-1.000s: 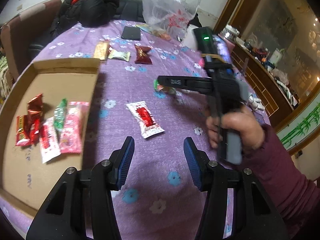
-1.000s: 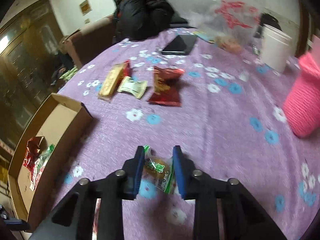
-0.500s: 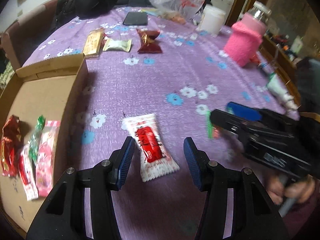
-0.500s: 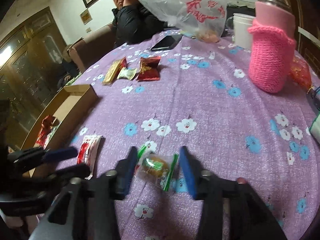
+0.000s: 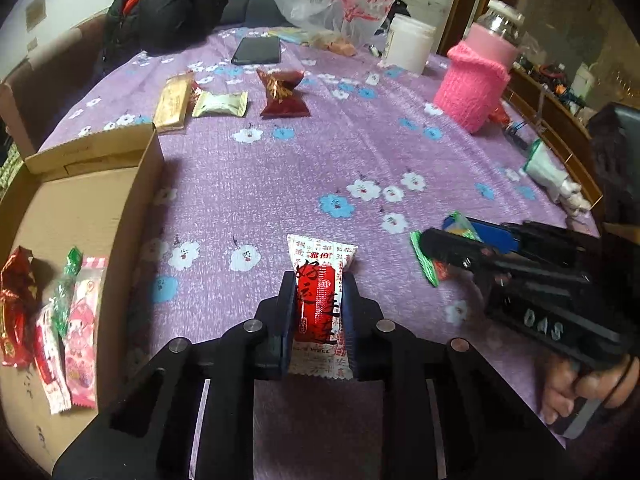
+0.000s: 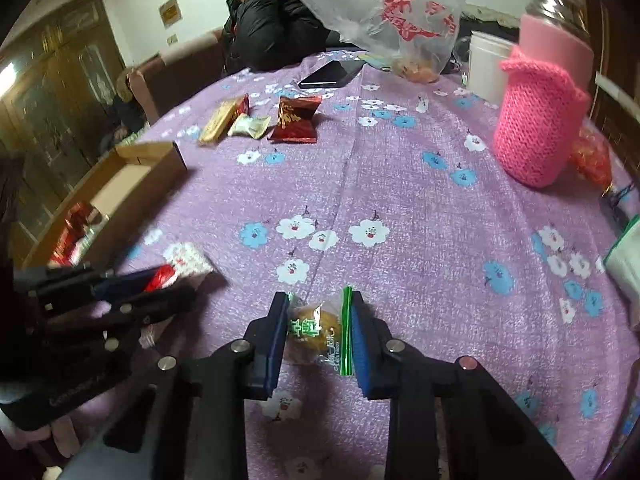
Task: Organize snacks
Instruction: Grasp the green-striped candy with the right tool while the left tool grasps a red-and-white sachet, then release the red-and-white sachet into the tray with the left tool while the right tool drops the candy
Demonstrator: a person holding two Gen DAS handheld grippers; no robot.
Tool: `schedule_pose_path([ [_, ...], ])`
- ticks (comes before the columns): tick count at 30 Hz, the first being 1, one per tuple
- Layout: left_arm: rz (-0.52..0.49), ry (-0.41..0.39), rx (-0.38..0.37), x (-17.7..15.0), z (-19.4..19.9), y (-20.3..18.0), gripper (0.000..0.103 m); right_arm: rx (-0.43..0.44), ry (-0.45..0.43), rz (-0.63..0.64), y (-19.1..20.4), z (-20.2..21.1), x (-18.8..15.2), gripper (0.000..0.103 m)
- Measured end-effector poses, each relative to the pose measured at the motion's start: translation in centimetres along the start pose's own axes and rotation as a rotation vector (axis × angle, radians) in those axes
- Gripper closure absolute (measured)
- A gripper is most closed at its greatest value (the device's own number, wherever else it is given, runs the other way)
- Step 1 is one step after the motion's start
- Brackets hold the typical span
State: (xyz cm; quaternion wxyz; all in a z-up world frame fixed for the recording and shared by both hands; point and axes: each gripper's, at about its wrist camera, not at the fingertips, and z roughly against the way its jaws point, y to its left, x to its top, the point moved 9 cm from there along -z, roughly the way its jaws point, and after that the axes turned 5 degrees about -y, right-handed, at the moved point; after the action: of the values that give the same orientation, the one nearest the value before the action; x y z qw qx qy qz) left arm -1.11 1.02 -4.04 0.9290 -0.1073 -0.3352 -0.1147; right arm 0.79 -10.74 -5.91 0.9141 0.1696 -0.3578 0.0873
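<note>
The left claw (image 5: 318,312) is pinching a red-and-white snack packet (image 5: 319,300) near the counter's (image 5: 280,184) near edge, both pads pressed against the packet's sides. The right claw (image 6: 318,328) is pinching a clear, green-edged wrapped pastry (image 6: 316,330), also close to the near edge, to the right of the left claw. At the counter's left edge sits an open cardboard box (image 5: 80,216) with several wrapped snacks (image 5: 60,320) lying in it. Toward the far edge lie a tan bar (image 5: 173,101), a pale green candy (image 5: 220,105) and a dark red pouch (image 5: 282,92), near one another.
</note>
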Motion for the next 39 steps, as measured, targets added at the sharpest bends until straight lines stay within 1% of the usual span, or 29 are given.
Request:
schedule_pose_path([
  [4, 0.039, -0.032, -0.035, 0.2, 1.8, -0.2, 0.083, 0.05, -0.053, -0.083, -0.8, 1.0, 0.9, 0.071],
  [7, 0.063, -0.059, -0.049, 0.0, 3.6, -0.2, 0.083, 0.07, -0.065, -0.129, -1.5, 1.1, 1.2, 0.071],
  [11, 0.099, -0.09, -0.048, -0.6, 5.9, 0.7, 0.083, 0.086, -0.072, -0.155, -1.5, 1.1, 1.3, 0.071],
  [14, 0.132, -0.11, -0.033, -1.2, 7.6, 2.4, 0.083, 0.096, -0.084, -0.149, -1.0, 1.3, 1.3, 0.071],
  [17, 0.169, -0.121, -0.004, -2.0, 9.0, 4.9, 0.083, 0.096, -0.083, -0.136, -0.2, 1.3, 1.3, 0.071],
  [20, 0.216, -0.141, 0.038, -2.9, 10.6, 8.1, 0.083, 0.121, -0.081, -0.137, 1.3, 1.7, 1.5, 0.071],
  [24, 0.296, -0.161, 0.088, -4.3, 12.1, 12.4, 0.083, 0.191, -0.062, -0.129, 5.5, 2.2, 1.5, 0.071],
  [30, 0.41, -0.168, 0.125, -6.4, 12.9, 17.5, 0.082, 0.268, -0.014, -0.015, 13.8, 1.5, 1.9, 0.071],
  [36, 0.493, -0.182, 0.153, -7.4, 13.5, 21.0, 0.082, 0.337, 0.042, 0.056, 21.0, -0.6, 1.3, 0.071],
  [39, 0.516, -0.192, 0.145, -7.8, 13.9, 21.9, 0.082, 0.377, 0.07, 0.094, 24.3, -1.4, 0.8, 0.071],
])
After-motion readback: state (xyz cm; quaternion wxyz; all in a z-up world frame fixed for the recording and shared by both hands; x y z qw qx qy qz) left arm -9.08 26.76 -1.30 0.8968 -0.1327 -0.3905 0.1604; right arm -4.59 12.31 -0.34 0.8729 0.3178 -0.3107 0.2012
